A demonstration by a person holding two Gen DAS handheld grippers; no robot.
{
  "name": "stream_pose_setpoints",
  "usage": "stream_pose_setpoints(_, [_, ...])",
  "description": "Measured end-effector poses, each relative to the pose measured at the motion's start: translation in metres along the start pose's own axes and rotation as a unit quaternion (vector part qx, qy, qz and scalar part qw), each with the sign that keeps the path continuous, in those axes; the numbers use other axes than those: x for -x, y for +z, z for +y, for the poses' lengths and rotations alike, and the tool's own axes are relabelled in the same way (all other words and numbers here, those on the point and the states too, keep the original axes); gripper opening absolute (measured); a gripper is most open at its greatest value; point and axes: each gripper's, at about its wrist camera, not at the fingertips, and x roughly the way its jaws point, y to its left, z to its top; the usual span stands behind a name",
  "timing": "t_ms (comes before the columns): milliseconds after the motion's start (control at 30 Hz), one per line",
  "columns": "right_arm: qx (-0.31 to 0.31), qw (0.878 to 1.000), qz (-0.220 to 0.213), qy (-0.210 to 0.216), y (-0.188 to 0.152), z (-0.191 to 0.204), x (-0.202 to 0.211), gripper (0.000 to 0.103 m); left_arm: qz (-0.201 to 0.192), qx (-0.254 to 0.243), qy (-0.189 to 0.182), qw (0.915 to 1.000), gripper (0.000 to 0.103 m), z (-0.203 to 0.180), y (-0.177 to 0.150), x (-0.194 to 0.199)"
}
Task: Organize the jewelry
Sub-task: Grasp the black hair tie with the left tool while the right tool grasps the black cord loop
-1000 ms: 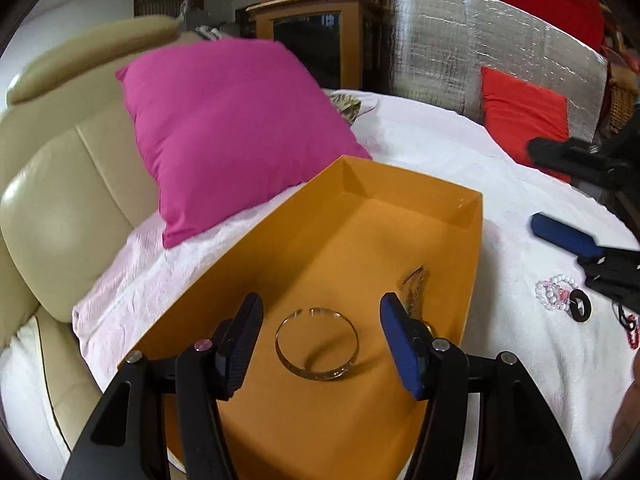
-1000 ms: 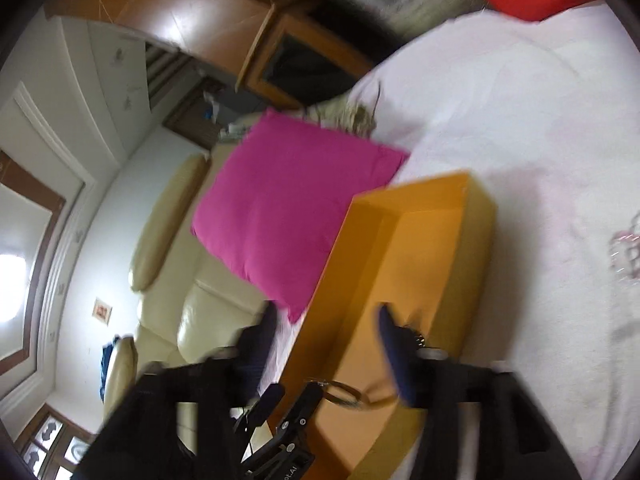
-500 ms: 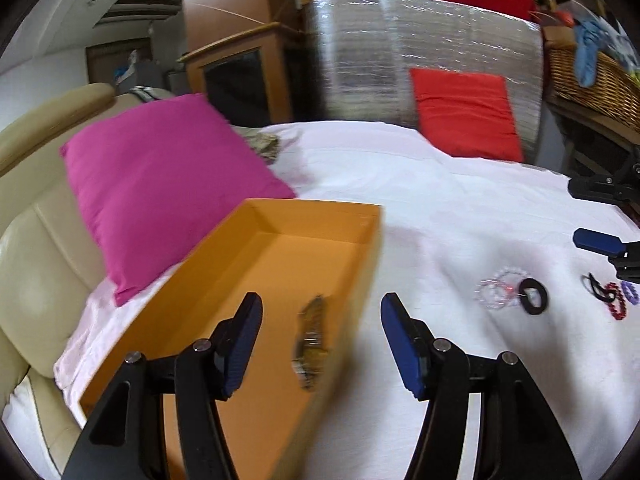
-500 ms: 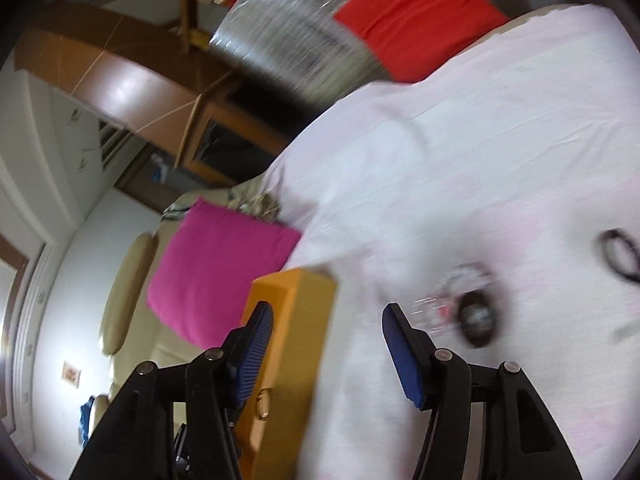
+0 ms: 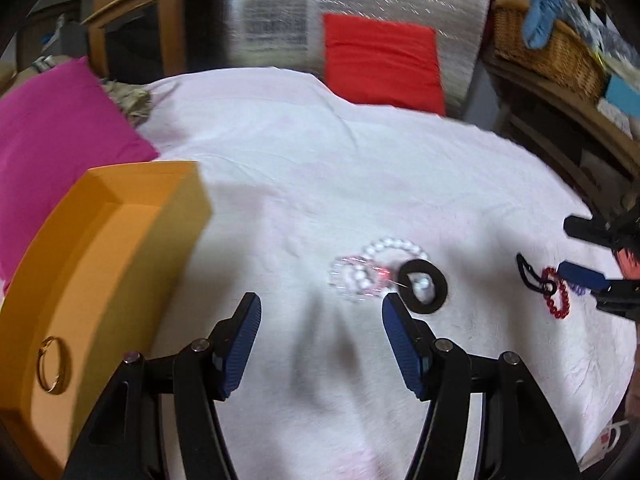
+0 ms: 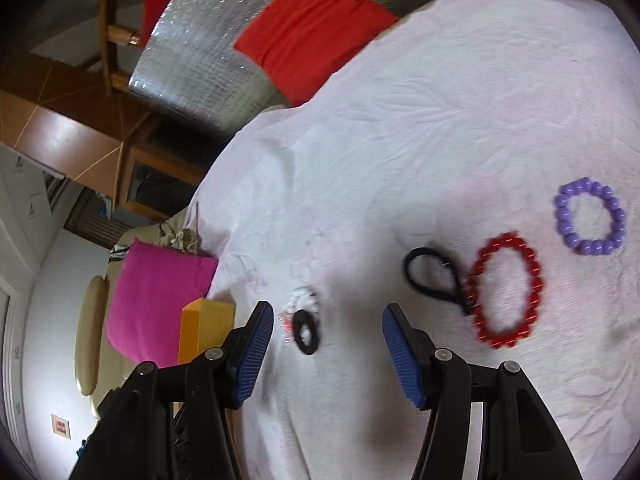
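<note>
An orange box point(image 5: 100, 248) sits on the white cloth at the left, with a gold bangle point(image 5: 52, 364) inside; it also shows in the right wrist view point(image 6: 204, 324). My left gripper point(image 5: 320, 340) is open and empty, just short of a white bead bracelet point(image 5: 384, 248), a clear pink one point(image 5: 348, 284) and a black ring point(image 5: 424, 286). My right gripper point(image 6: 326, 350) is open and empty above the cloth, left of a black hair tie point(image 6: 432, 276), a red bead bracelet point(image 6: 506, 290) and a purple bead bracelet point(image 6: 590, 216). It shows at the right edge of the left wrist view point(image 5: 592, 256).
A magenta pillow point(image 5: 52, 136) lies behind the box against a beige sofa point(image 6: 90, 336). A red cushion point(image 5: 380, 60) leans on a silver foil panel point(image 5: 280, 12) at the back. A wicker basket point(image 5: 548, 52) stands on a shelf at the far right.
Both grippers have swung right, away from the orange box and toward the loose bracelets on the cloth. The box has slid to the left edge of both views. Both stay open.
</note>
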Motion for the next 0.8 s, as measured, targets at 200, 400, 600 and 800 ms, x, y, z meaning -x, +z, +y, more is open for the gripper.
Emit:
stream_pose_setpoints(200, [-0.011, 1.000, -0.016, -0.022, 0.017, -0.022, 0.014, 0.058, 0.014, -0.030, -0.034, 0.9988, 0.064, -0.026, -0.001, -0.014])
stream_pose_setpoints(400, [-0.035, 0.998, -0.026, -0.035, 0.031, -0.048, 0.021, 0.052, 0.002, -0.036, -0.052, 0.9980, 0.064, -0.040, 0.006, -0.025])
stream_pose_setpoints(600, [-0.020, 0.999, -0.015, -0.028, 0.036, -0.045, 0.009, 0.052, -0.001, -0.049, -0.057, 0.9971, 0.063, -0.050, 0.014, -0.046])
stream_pose_setpoints(800, [-0.019, 0.998, -0.003, -0.053, 0.036, -0.045, -0.002, 0.052, 0.033, -0.071, -0.108, 0.9910, 0.014, -0.061, 0.010, -0.059])
